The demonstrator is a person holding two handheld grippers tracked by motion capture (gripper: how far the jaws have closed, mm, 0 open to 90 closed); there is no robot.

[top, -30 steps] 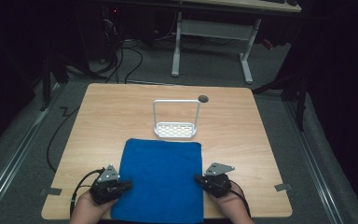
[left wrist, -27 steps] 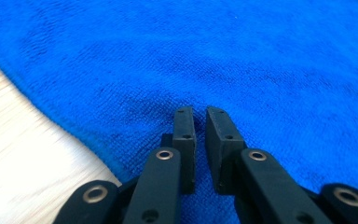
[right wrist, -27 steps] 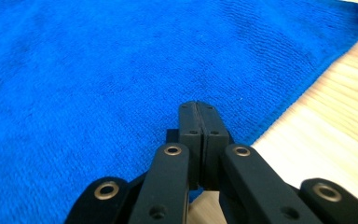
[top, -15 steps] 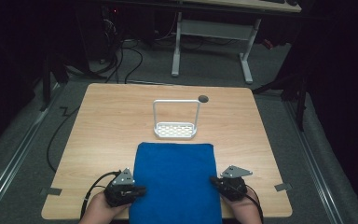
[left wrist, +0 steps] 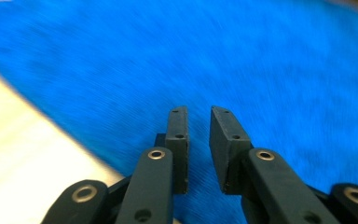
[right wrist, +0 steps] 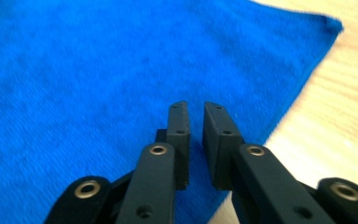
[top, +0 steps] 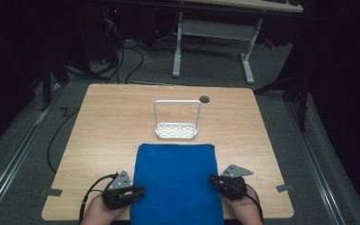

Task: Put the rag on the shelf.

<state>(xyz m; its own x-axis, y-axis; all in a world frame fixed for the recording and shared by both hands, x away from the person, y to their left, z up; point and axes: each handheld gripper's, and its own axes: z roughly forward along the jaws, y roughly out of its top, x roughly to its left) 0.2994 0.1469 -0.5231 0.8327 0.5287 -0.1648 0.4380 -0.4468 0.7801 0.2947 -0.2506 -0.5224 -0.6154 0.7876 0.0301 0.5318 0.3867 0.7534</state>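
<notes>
Two grippers are working on one blue towel (top: pixel 177 183), which is lying flat on the near half of the wooden table (top: pixel 103 136), with its near edge reaching the table's front edge. Going from the left: the left gripper (top: pixel 138 191) is sitting at the towel's left edge, near the front corner. In the left gripper view its jaws are standing narrow, with only a thin gap between them, and no cloth is showing inside that gap; the left gripper (left wrist: pixel 199 135) is pointing over the blue surface. In the middle, beyond the towel's far edge, a small white wire rack (top: pixel 176 123) is standing upright, just apart from the cloth. On the right, the right gripper (top: pixel 212 178) is resting at the towel's right edge, its jaws also narrow and seemingly not pinching anything. I am judging that the work is at an early stage: the towel is lying spread and no fold is made yet.
</notes>
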